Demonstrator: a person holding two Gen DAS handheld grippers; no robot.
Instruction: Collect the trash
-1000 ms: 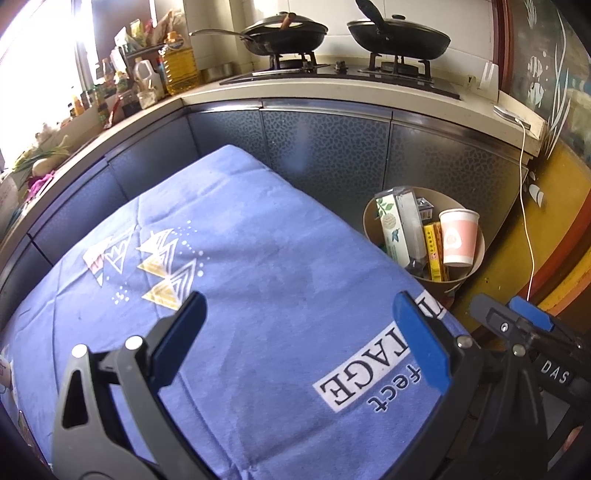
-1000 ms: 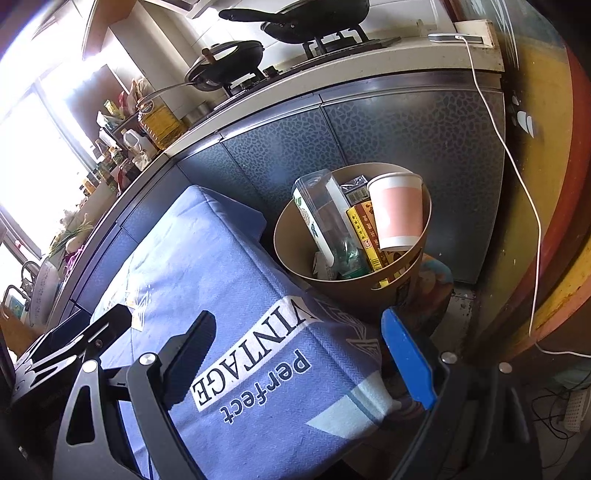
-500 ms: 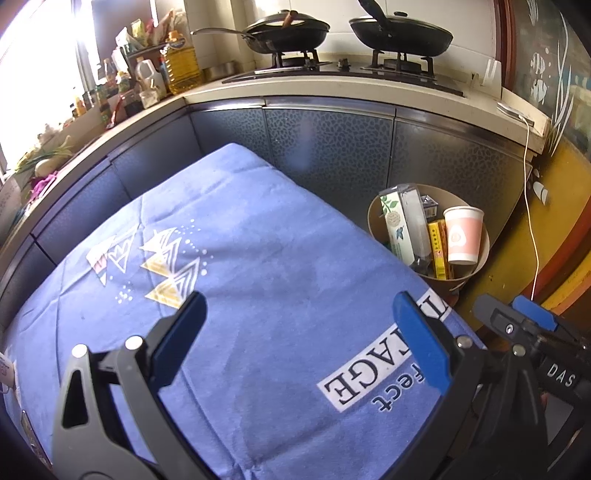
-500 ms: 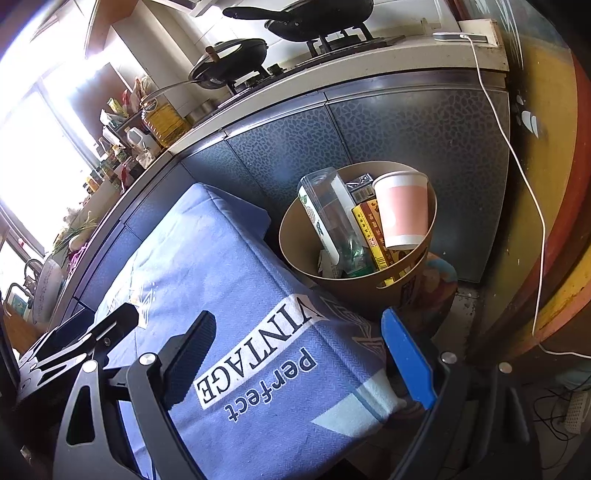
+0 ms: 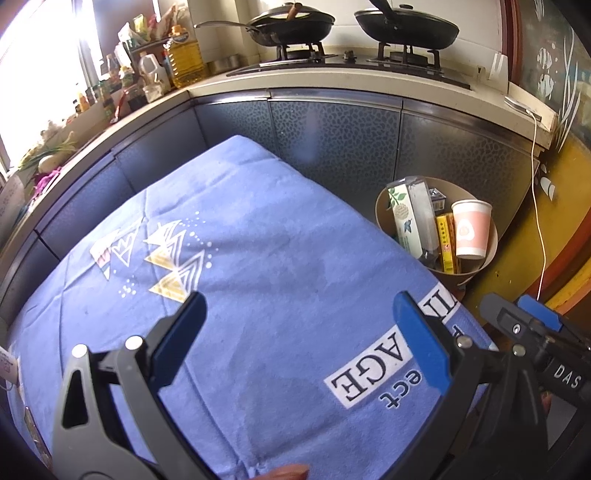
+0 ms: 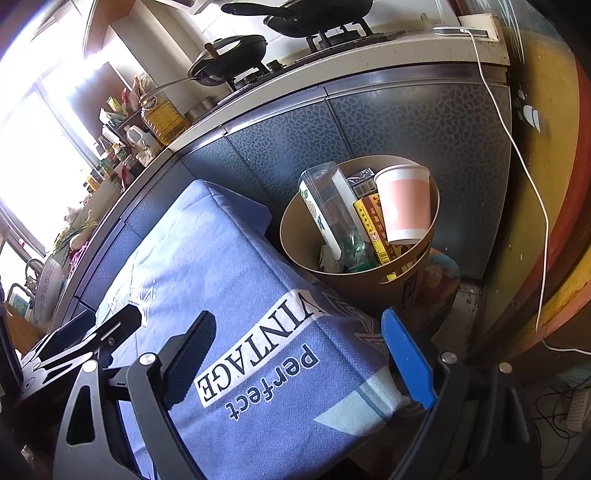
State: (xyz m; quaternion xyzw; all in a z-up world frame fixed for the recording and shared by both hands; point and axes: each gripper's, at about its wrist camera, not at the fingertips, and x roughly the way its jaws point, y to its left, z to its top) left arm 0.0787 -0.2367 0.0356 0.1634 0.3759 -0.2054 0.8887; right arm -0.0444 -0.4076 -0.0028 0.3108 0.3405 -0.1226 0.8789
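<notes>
Beyond the far right corner of the surface [image 5: 258, 258], which is draped in a blue cloth [image 6: 236, 280] printed with "perfect VINTAGE", I see the tan trash bin [image 5: 487, 254] standing on the floor against the dark speckled cabinet fronts [image 5: 332, 140]. It holds all the trash I can make out: a pink paper cup [image 5: 470, 229] upright at the right side, a yellow box [image 5: 445, 240] beside it, a tall clear carton with a leaf-printed side [image 5: 404, 218] leaning at the left, and a small dark pack [image 6: 361, 184] behind them. From my right wrist view the same bin [image 6: 332, 277] sits just past the cloth's edge, with the cup [image 6: 404, 203] leaning on its rim.

My left gripper [image 5: 299, 332] hangs above the cloth with its blue pads spread wide and nothing between them. My right gripper [image 6: 299, 350] is likewise spread wide, empty, over the printed corner of the cloth, its opening facing the bin. Neither touches any item. In the left wrist view the right gripper's body shows at the right edge, near the bin.

On the counter behind, two black pans [image 5: 291, 26] sit on the stove, a bottle of yellow oil [image 5: 184, 59] stands to the left, and a white cable [image 5: 537, 206] hangs down the yellow wall.
</notes>
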